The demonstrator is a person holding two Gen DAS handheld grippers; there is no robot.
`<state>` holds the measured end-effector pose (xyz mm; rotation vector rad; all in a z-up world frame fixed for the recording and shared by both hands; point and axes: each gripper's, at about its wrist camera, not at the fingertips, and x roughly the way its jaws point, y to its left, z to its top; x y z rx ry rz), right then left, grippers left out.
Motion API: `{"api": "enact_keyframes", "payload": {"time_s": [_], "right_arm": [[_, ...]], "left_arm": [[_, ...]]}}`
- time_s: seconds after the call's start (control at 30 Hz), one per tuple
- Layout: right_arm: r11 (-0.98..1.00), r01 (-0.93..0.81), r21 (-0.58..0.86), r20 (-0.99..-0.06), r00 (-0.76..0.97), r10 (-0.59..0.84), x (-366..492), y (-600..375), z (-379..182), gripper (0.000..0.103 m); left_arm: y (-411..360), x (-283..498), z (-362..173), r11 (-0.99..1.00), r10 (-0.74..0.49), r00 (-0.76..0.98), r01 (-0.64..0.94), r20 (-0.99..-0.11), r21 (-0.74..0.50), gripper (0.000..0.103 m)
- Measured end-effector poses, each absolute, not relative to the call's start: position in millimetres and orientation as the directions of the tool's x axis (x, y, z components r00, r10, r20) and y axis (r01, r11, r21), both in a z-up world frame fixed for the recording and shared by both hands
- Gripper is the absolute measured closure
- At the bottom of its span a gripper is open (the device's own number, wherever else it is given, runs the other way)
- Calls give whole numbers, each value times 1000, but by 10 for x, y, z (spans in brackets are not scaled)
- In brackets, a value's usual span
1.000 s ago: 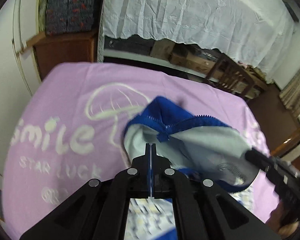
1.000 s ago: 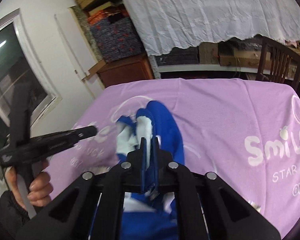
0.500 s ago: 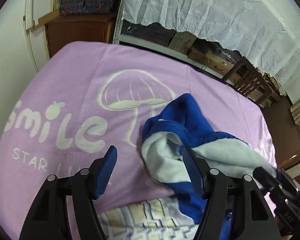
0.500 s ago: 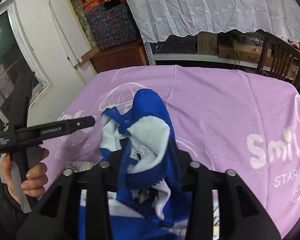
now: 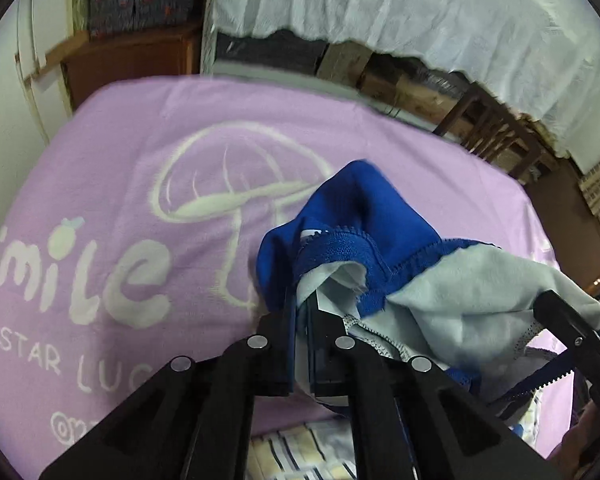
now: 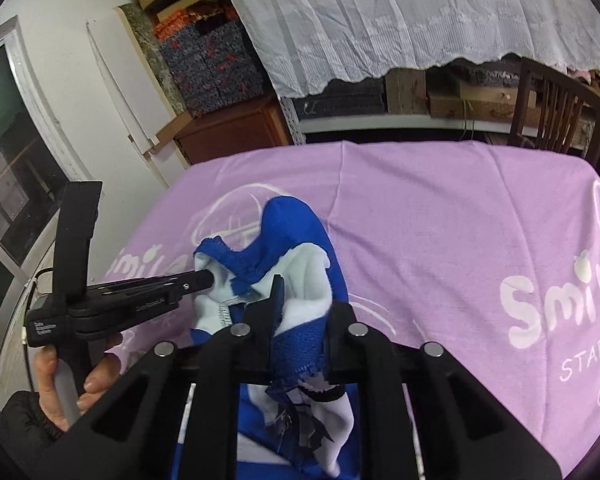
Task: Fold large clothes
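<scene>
A blue jacket (image 5: 364,204) with pale fleece lining and a zipper edge lies bunched on the purple blanket (image 5: 140,152). My left gripper (image 5: 300,312) is shut on the jacket's lined edge near the zipper. In the right wrist view it (image 6: 204,278) reaches in from the left, its tip buried in the lining, with a hand on its handle. My right gripper (image 6: 304,312) has its jaws closing on a fold of blue zipper fabric of the jacket (image 6: 296,220); the cloth fills the gap and hides the right finger. The right gripper's tip (image 5: 556,312) shows at the jacket's right side.
The blanket (image 6: 440,208) carries a white mushroom drawing and "Smile STAR LUCK" lettering. Behind the bed stand a wooden chair (image 6: 548,104), shelves under a white lace curtain (image 6: 400,12), and a brown cabinet (image 6: 232,132). A window (image 6: 4,160) is at left. Checked cloth (image 5: 300,452) lies below.
Both grippers let go of the jacket and stood open half a second ago. They have since sunk a little and closed again on its edges.
</scene>
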<state>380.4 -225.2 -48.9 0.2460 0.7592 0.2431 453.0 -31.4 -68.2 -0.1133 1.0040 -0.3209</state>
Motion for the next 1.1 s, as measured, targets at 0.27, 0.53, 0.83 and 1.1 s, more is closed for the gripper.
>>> {"api": "enact_keyframes", "payload": {"time_s": [0.27,0.53,0.83,1.1], "right_arm": [[939,-221,265,-575,745,338,2768,-2233,-336,87],[958,-202,202,-703,652,286,1762,-2357,-1077,56],[937,-266,228,-582,734,350,1716,-2155,-508,48],[945,-290,153,-613,722,321,1965,-1781,-733,49]], "left_arm": [[-105,3522,-113,910,-415,566,268,-713,-317,99],[125,2307,-673,896,-440,467,283,-767,-341,50],[294,2621,-149,877,-474,545,227,-691,-423,31],[217,3624,-370,917,-385,490,103,-782,-386,19]]}}
